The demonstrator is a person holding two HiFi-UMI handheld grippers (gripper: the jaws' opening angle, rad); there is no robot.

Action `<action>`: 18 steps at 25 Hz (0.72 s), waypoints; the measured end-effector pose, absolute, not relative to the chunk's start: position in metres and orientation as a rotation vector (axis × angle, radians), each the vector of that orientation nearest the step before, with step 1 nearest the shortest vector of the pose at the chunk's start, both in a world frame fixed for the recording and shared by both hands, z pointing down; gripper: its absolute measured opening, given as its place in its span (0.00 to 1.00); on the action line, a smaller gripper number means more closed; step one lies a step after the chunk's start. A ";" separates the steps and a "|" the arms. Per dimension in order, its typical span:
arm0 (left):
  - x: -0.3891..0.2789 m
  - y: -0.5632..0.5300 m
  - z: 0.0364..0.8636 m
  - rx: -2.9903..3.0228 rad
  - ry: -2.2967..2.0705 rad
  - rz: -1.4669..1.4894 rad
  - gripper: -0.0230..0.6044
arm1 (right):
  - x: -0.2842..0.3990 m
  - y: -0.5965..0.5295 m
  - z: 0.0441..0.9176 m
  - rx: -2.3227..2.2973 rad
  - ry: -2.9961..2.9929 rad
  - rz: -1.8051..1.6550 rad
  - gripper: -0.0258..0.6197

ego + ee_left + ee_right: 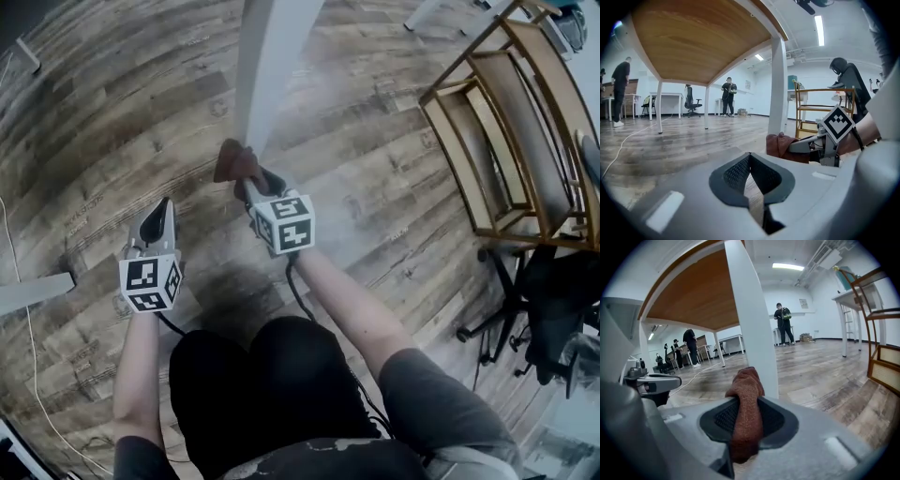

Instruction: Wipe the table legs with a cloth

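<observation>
A white table leg (265,70) rises from the wood floor; it stands just ahead in the right gripper view (750,319) and to the right in the left gripper view (778,84). My right gripper (246,178) is shut on a rust-brown cloth (232,161), whose bunched end (746,399) sits low against the leg's near side. That cloth (785,145) also shows beside the leg's foot. My left gripper (159,217) hovers to the left of the leg, jaws together with nothing between them (751,180).
A wooden shelf rack (511,131) stands at the right, with a black office chair (544,319) near it. A white cable (33,366) runs along the floor at the left. The tabletop's wooden underside (703,37) is overhead. People stand far off in the room (783,322).
</observation>
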State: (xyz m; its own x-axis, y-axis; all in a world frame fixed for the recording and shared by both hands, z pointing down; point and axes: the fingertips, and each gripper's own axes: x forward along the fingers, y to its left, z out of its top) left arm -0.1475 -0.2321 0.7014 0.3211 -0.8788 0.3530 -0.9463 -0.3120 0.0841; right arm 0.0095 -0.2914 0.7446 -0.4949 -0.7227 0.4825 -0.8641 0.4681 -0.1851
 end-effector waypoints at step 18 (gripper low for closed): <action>-0.143 -0.209 0.787 2.320 -1.574 0.419 0.07 | 0.010 -0.289 0.867 1.319 -2.225 0.708 0.17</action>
State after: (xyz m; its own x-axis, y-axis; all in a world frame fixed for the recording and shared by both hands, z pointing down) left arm -0.1426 -0.2089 0.7866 0.3549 -0.8432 0.4038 -0.9324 -0.3510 0.0865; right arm 0.0104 -0.2891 0.8672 -0.4371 -0.6569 0.6144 -0.8911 0.4090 -0.1967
